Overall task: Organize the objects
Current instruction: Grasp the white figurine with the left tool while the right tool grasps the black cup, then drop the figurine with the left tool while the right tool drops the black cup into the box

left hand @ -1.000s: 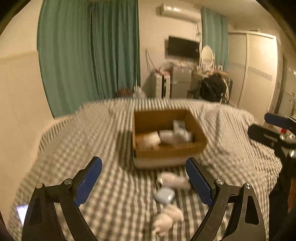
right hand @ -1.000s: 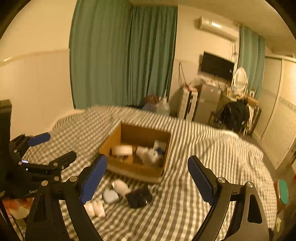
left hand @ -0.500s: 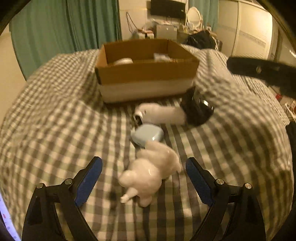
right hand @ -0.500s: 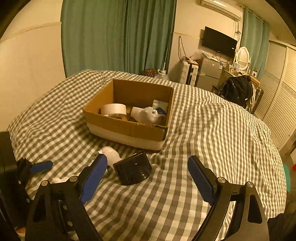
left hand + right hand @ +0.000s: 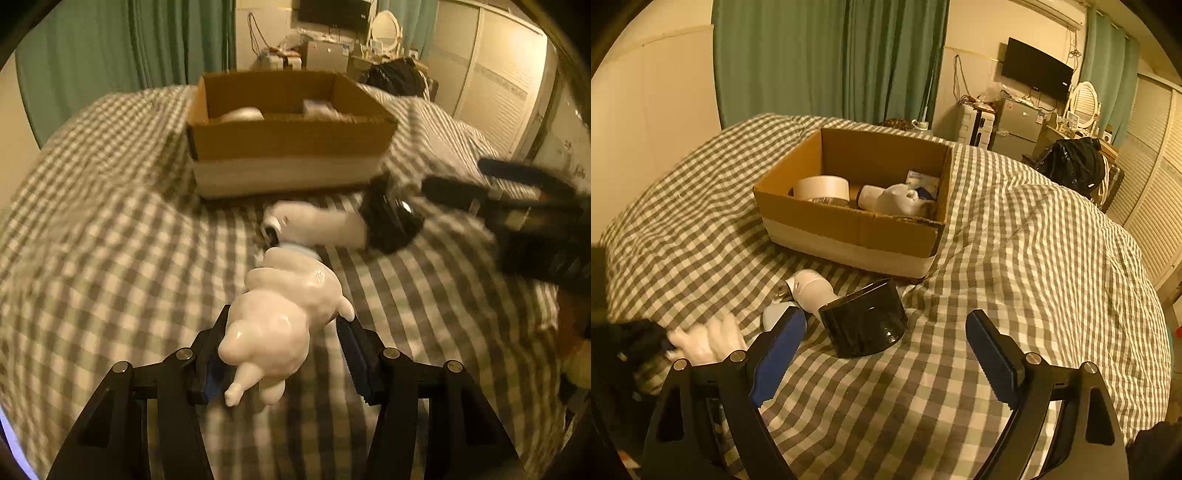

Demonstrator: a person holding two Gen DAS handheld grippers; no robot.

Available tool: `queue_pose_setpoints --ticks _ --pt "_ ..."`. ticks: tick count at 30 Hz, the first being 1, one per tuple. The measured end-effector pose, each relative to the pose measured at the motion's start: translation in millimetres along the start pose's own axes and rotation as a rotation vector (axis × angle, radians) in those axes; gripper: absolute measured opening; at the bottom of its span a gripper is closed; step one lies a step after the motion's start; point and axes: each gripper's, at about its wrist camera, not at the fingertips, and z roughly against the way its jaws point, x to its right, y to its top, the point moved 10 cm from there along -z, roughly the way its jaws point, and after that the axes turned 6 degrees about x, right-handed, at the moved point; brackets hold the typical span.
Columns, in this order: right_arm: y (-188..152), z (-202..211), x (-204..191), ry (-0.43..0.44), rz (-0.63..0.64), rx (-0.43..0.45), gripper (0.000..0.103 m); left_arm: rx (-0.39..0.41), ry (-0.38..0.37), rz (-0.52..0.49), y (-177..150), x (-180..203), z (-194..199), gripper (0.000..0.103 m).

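A glossy white figurine point(image 5: 284, 314) lies on the checked bedcover between the fingers of my left gripper point(image 5: 282, 325). Its jaws are closing and both pads touch the figurine's sides. The same figurine point(image 5: 709, 341) shows blurred at the lower left of the right wrist view. Beyond it lie a white bottle point(image 5: 317, 225), a black tape roll point(image 5: 391, 221) and a pale blue case point(image 5: 774, 314). My right gripper point(image 5: 886, 321) stands open, with the black tape roll point(image 5: 864, 317) just ahead of its tips and untouched. An open cardboard box point(image 5: 849, 225) sits behind these things.
The box point(image 5: 288, 140) holds a white tape roll point(image 5: 820, 188) and several white items point(image 5: 897, 199). The checked bedcover point(image 5: 1015, 258) spreads wide to the right of the box. Green curtains, a fridge and a chair with a black bag stand beyond the bed.
Both grippers came down toward the bed. The left one moved up around the white figurine and its jaws narrowed onto it. The right one stayed open, now nearer the black tape roll.
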Motion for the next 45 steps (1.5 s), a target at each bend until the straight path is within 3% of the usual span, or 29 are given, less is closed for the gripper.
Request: queue_pose_setpoints --ticks 9,20,23,25,32,34,37,45 --pt "-6.4 -43.7 -11.0 0.011 0.048 -0.105 0.089 0.046 0.085 0.022 38.0 -36.0 -7.2 0.056" --pt "-23.2 -95.1 -17.8 0.017 0.057 -0.256 0.089 0.051 0.103 0.002 58.6 -50.2 -31.4 0.056" --pt "-29.7 -101.7 -19.9 0.023 0.068 -0.288 0.073 0.042 0.093 0.008 56.3 -50.9 -34.4 0.056" --pt "-31.6 -103.4 -19.7 0.021 0.072 -0.298 0.072 0.04 0.093 0.01 55.2 -51.8 -34.4 0.056" --pt "-25.9 -86.7 -20.8 0.004 0.091 -0.242 0.067 0.055 0.074 0.031 54.4 -51.6 -19.6 0.056" --pt "-21.3 -77.6 -21.4 -0.002 0.091 -0.214 0.05 0.065 0.073 0.035 55.8 -51.3 -13.2 0.056" --pt "-15.1 -61.1 -22.5 0.003 0.075 -0.179 0.041 0.086 0.071 0.042 58.3 -51.0 0.3 0.056" --pt "3.2 -8.8 -23.1 -0.026 0.086 -0.085 0.038 0.154 0.08 0.036 68.8 -47.1 40.4 0.056"
